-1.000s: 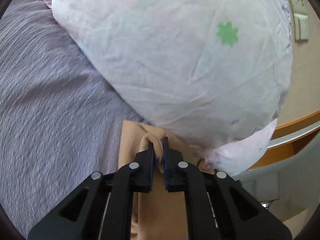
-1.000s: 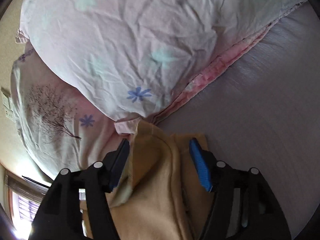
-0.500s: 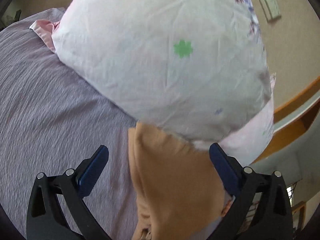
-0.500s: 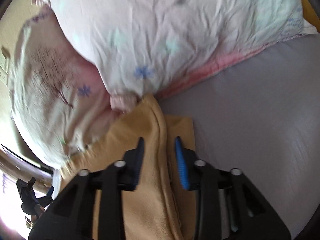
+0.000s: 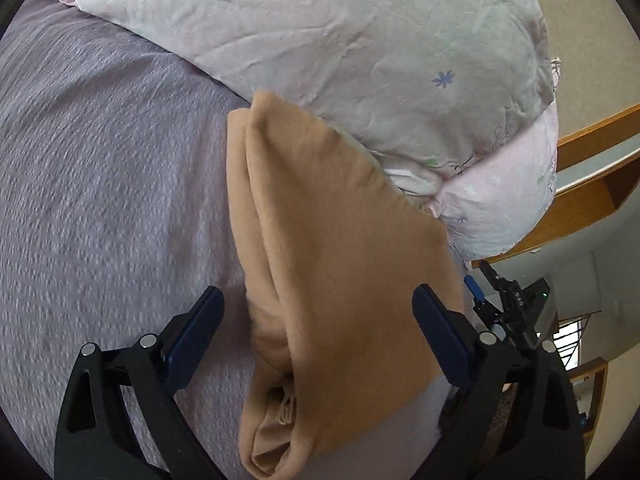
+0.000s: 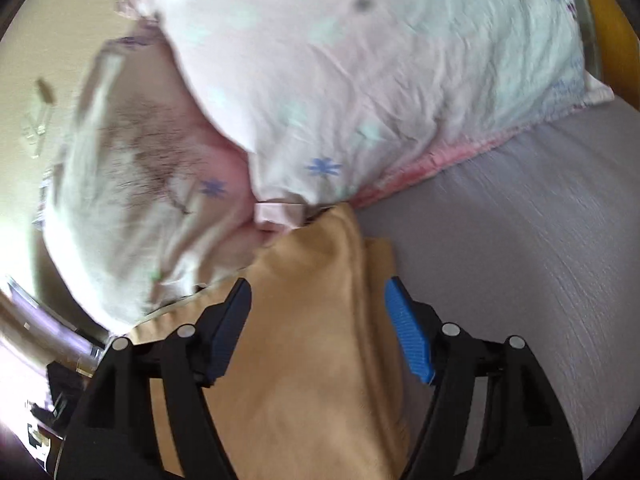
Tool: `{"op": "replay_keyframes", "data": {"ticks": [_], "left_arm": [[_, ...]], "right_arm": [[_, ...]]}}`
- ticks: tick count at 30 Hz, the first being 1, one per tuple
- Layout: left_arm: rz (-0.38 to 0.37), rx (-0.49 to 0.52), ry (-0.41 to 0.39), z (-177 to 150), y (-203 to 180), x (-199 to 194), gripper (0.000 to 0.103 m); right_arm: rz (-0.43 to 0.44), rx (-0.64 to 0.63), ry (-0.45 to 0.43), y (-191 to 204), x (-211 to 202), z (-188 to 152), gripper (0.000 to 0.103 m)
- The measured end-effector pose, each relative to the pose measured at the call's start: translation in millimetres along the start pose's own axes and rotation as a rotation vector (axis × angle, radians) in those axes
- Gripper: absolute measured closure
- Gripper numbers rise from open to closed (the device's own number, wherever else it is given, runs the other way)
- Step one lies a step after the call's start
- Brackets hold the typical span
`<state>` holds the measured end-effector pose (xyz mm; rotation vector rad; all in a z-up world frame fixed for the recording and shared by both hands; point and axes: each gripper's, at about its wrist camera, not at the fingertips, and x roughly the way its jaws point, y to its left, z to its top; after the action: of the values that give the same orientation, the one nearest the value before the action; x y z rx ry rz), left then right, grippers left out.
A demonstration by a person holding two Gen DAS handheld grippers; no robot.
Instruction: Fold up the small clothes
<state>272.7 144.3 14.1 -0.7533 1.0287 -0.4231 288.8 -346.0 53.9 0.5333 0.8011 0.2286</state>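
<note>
A tan garment (image 5: 336, 264) lies folded on the grey-purple bed sheet (image 5: 100, 200), its far end against the pillows. My left gripper (image 5: 320, 320) is open above the garment's near part, fingers spread on either side, holding nothing. In the right wrist view the same tan garment (image 6: 316, 340) runs between the fingers of my right gripper (image 6: 320, 328), which is open and not clamped on it. The right gripper also shows in the left wrist view (image 5: 508, 304) at the garment's right edge.
Pale flowered pillows (image 5: 360, 48) (image 6: 340, 80) are piled at the head of the bed, touching the garment's far end. A wooden shelf (image 5: 592, 184) and beige wall lie beyond the bed's right side. Grey-purple sheet (image 6: 520, 240) stretches to the right.
My left gripper let go of the garment's fold, opened wide and pulled back. My right gripper narrowed around the fabric, then opened again and drew back slightly.
</note>
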Motion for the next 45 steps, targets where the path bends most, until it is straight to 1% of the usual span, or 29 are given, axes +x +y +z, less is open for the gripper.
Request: {"op": "replay_keyframes", "data": {"ticks": [2,4,5,6,7,8,9,10,12,16,19,21,22,24,25,26,27,28,29,30,32,33,35,36,38,39,41,43,45], "left_arm": [[-0.029,-0.035,0.02,-3.0,1.5,3.9,0.031],[-0.017,-0.055,-0.002,-8.0,-0.8,5.8,0.038],[-0.03,-0.09,0.0,-9.7,2.7,6.8,0.05],[-0.058,-0.167,-0.003,-11.4,12.1,8.5,0.058],[-0.083,-0.222,-0.002,-12.1,19.7,9.9,0.072],[-0.125,-0.284,0.003,-12.4,28.9,11.6,0.076],[-0.15,-0.334,0.002,-12.1,34.5,12.2,0.076],[-0.145,-0.339,-0.003,-11.0,30.8,11.0,0.077],[-0.123,-0.294,-0.022,-7.7,11.4,6.2,0.078],[-0.14,-0.145,-0.058,3.0,-72.6,0.4,0.078],[-0.167,-0.007,-0.04,-0.6,-147.0,22.1,0.078],[-0.161,0.108,0.014,-16.1,-198.9,60.7,0.078],[-0.158,0.14,0.041,-24.4,-213.9,79.4,0.078],[-0.139,0.21,0.14,-48.6,-243.6,132.1,0.071],[-0.137,0.222,0.191,-57.0,-250.1,152.5,0.061],[-0.161,0.213,0.259,-66.6,-254.0,176.0,0.058],[-0.248,0.174,0.322,-73.8,-253.0,191.5,0.058],[-0.317,0.14,0.355,-77.0,-251.5,197.4,0.057],[-0.359,0.12,0.368,-79.7,-249.4,196.7,0.051],[-0.387,0.126,0.336,-79.5,-247.2,184.4,0.047],[-0.395,0.167,0.233,-72.5,-239.1,151.3,0.031],[-0.384,0.177,0.191,-68.9,-235.4,139.2,0.029],[-0.299,0.191,0.085,-60.6,-213.5,102.7,0.026],[-0.218,0.189,0.037,-55.8,-197.2,86.6,0.025],[-0.103,0.162,0.004,-50.2,-170.4,73.2,0.023],[-0.073,0.139,0.017,-49.4,-153.4,69.4,0.023],[-0.057,0.09,0.069,-51.0,-132.0,77.7,0.023],[-0.066,0.059,0.135,-53.6,-119.0,94.7,0.023],[-0.074,0.054,0.172,-59.5,-117.2,107.4,0.023]], "right_arm": [[0.019,-0.007,0.008,0.4,-8.1,4.0,0.03],[0.045,-0.004,0.027,-4.7,-14.7,4.1,0.03],[0.054,-0.003,0.033,-5.0,-16.1,2.9,0.03],[0.07,-0.001,0.039,-5.0,-16.6,0.8,0.03],[0.082,-0.001,0.044,-7.7,-20.8,2.3,0.03],[0.088,-0.002,0.047,-9.9,-21.4,2.3,0.03],[0.095,-0.004,0.049,-10.7,-25.6,0.7,0.03],[0.1,-0.004,0.049,-11.7,-27.3,0.0,0.03],[0.117,-0.002,0.036,-17.3,-37.1,-1.2,0.03],[0.139,0.01,-0.012,-30.5,-59.0,-2.3,0.03],[0.15,0.036,-0.048,-44.3,-75.1,-3.5,0.03],[0.153,0.06,-0.062,-55.1,-82.7,-4.9,0.029],[0.151,0.075,-0.064,-61.2,-84.7,-6.0,0.029],[0.145,0.096,-0.057,-70.3,-85.2,-7.8,0.029],[0.143,0.113,-0.046,-76.2,-84.8,-9.2,0.029],[0.143,0.125,-0.034,-80.8,-84.5,-10.2,0.029],[0.143,0.132,-0.025,-83.8,-84.6,-11.3,0.029],[0.147,0.133,-0.015,-86.6,-86.3,-12.0,0.03],[0.154,0.126,-0.01,-87.4,-88.8,-12.5,0.029],[0.163,0.114,-0.008,-87.5,-91.4,-12.4,0.03],[0.181,0.085,0.004,-84.2,-95.1,-11.6,0.029],[0.197,0.074,0.017,-82.6,-94.2,-11.5,0.029],[0.217,0.05,0.055,-75.0,-87.0,-11.4,0.03],[0.209,0.042,0.08,-71.7,-80.5,-11.7,0.03],[0.194,0.054,0.16,-67.9,-60.5,-13.2,0.028],[0.197,0.075,0.197,-68.0,-50.3,-14.5,0.027],[0.225,0.125,0.262,-70.7,-31.9,-18.2,0.026],[0.25,0.166,0.305,-73.1,-18.8,-23.4,0.023],[0.277,0.187,0.33,-73.9,-11.2,-28.2,0.023]]}}
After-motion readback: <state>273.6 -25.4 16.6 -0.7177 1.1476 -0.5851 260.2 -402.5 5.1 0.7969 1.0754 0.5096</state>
